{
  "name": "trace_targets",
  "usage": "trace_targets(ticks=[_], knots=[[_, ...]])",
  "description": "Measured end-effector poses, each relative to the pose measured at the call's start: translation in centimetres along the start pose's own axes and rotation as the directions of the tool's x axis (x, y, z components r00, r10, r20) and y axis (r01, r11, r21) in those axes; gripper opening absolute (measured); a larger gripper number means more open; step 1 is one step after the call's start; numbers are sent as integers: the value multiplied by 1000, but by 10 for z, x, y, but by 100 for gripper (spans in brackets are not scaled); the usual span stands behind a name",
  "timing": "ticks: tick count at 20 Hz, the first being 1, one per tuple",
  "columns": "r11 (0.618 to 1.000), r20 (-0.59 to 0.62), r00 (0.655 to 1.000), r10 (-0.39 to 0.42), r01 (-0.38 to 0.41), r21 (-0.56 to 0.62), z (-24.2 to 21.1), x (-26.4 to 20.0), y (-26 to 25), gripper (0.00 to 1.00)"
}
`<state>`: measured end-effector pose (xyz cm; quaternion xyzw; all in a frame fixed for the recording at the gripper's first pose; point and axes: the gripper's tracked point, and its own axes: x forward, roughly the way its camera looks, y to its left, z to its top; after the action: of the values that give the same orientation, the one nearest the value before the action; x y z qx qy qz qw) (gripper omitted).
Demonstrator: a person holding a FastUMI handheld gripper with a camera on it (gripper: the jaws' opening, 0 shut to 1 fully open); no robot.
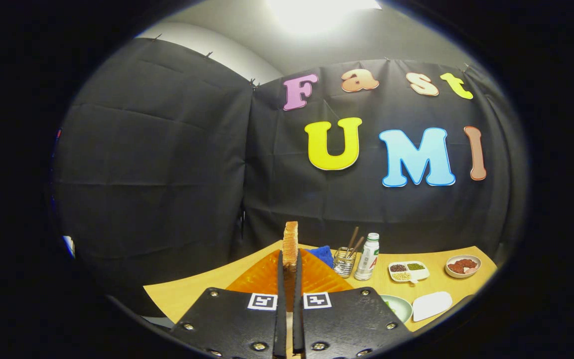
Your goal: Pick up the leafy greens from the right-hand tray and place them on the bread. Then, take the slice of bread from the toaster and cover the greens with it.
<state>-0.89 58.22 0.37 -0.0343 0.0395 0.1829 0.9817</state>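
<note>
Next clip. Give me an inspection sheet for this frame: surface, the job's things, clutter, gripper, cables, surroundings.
Surface: wooden table with an orange mat ahead of the fingers.
Job's things: a bread slice stands on edge between the fingers, raised above the mat; a pale green plate sits right of the fingers, its contents too hidden to tell.
Clutter: blue cloth, cup of utensils, white bottle, divided dish of grains, bowl of reddish food, white tray.
Gripper: gripper fingers nearly together, pressing on the bread slice from both sides.
Cables: nothing seen.
Surroundings: black cloth wall; bright ceiling light.
</note>
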Motion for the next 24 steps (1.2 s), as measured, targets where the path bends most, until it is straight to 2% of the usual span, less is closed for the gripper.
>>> trace_targets(ticks=[6, 10, 17, 24], knots=[[996, -51, 995, -86, 87, 7, -35, -17, -63, 5], [994, -84, 991, -107, 108, 7, -61, -19, -95, 5], [987, -116, 982, -147, 152, 42, -94, -16, -132, 5], [972, -119, 978, -170, 186, 143, -115, 3, -145, 5]])
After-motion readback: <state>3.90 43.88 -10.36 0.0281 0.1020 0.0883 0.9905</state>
